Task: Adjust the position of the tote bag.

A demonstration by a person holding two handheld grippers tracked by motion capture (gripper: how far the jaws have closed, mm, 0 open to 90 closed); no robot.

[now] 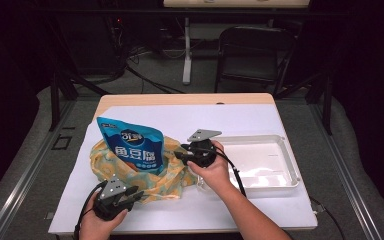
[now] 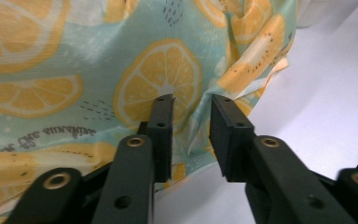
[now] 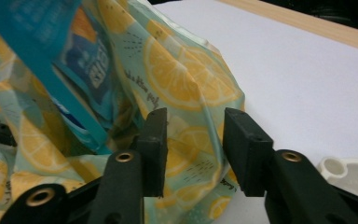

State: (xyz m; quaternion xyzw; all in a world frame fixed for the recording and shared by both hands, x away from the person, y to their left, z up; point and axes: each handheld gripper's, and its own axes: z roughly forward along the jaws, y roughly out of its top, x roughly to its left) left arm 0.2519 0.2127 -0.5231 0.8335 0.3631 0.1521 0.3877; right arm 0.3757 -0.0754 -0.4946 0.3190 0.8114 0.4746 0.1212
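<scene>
A cloth bag (image 1: 105, 160) printed with orange slices lies on the white sheet, and a blue snack pouch (image 1: 132, 145) stands upright in its mouth. My left gripper (image 1: 132, 195) sits at the bag's near edge. In the left gripper view its jaws (image 2: 191, 112) stand apart, with a fold of the bag (image 2: 74, 70) in the gap and no pad pressing on it. My right gripper (image 1: 180, 155) is at the bag's right side. In the right gripper view it (image 3: 196, 126) is open around the bag's edge (image 3: 186, 84), and the pouch (image 3: 42, 28) rises at the left.
A clear plastic tray (image 1: 285, 155) lies to the right of the bag, close behind my right hand; its corner (image 3: 340, 170) shows in the right gripper view. The white sheet (image 1: 220, 117) covers most of the wooden table. A dark chair (image 1: 255, 50) stands beyond the far edge.
</scene>
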